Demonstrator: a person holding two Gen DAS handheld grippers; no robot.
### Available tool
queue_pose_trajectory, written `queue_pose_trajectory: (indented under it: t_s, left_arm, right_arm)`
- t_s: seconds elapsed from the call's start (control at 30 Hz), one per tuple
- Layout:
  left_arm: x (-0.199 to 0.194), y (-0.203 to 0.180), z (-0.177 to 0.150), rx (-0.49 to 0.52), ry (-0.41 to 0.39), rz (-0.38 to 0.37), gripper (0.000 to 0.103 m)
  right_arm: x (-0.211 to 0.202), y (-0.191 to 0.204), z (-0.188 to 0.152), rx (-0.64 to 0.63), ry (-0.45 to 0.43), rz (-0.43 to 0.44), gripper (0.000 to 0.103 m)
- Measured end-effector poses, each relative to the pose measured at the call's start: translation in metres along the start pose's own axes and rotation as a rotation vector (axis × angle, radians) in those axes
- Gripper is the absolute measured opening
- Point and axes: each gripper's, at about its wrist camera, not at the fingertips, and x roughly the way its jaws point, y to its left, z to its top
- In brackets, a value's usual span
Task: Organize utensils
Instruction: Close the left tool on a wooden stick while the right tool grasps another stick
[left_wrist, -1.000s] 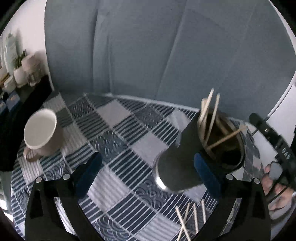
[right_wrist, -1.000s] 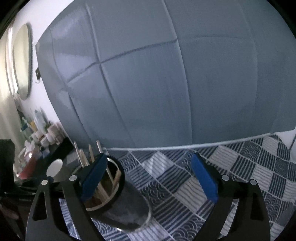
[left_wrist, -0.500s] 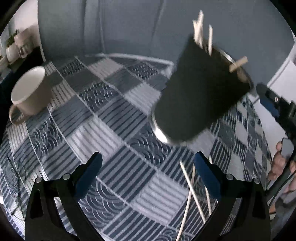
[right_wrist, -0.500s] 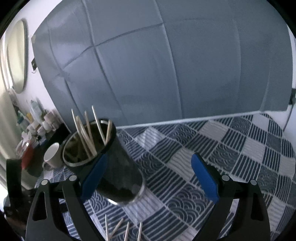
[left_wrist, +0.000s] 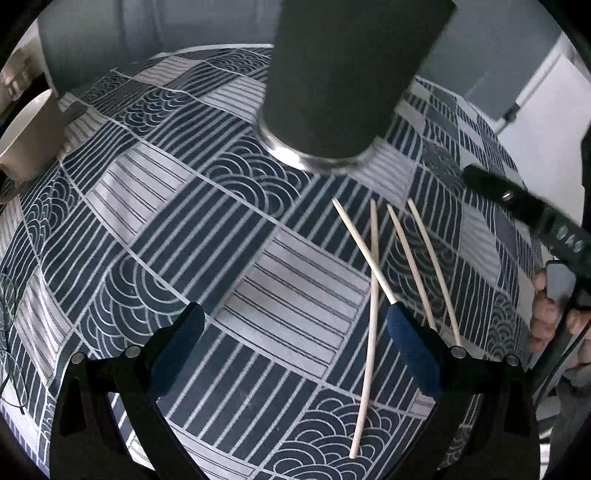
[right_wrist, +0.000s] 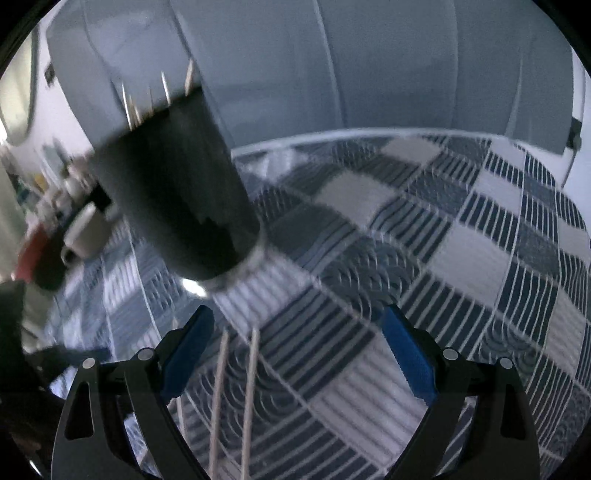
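1. Two blue-padded black grippers frame your views: your left gripper (left_wrist: 293, 349) is spread wide with nothing between its fingers, and your right gripper (right_wrist: 297, 347) is likewise released and empty.
2. Four thin pale wooden skewers (left_wrist: 373, 280) lie flat on the desk just ahead of your left gripper. Two of them cross each other near its right pad (left_wrist: 413, 354); the other two lie side by side just to the right, roughly parallel.
3. In your right wrist view, two of those skewers (right_wrist: 251, 391) run up between the fingers, close to the left pad (right_wrist: 188, 354). That view is motion-blurred, so finer detail there is unclear.
4. Under everything, the desk is covered by a navy and white patchwork tablecloth of stripes and wave arcs (left_wrist: 221, 236).
5. Beyond the loose skewers stands the tall dark cylindrical holder with a shiny metal base rim (left_wrist: 332, 88), upright on the cloth. Your left view cuts off its top. Your right view shows several skewer tips (right_wrist: 164, 86) poking out of its mouth.
6. At the far left edge of the desk sits a white ceramic mug (left_wrist: 29, 133), well apart from the holder.
7. Behind the desk hangs a grey-blue backdrop (right_wrist: 369, 66).
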Motion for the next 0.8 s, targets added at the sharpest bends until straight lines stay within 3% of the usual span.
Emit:
queue_pose_trajectory:
  t_s: [0.3,0.47,0.73,0.8]
  left_arm:
    - [0.008,-0.017,-0.006,0.101,0.01,0.04,0.097]
    - [0.012,-0.027,-0.012,0.224,0.013,0.126,0.098]
    - [0.011,-0.019,-0.01,0.199,0.032,0.137,0.099]
    - [0.009,-0.012,-0.01,0.179,0.037,0.145,0.099]
  right_arm:
    - [0.017,0.01,-0.027,-0.075,0.104,-0.031,0.088]
    - [0.024,0.012,-0.031,-0.101,0.156,-0.07,0.088]
    - [0.028,0.017,-0.033,-0.148,0.223,-0.137,0.086]
    - [0.025,0.015,-0.033,-0.15,0.228,-0.133,0.078]
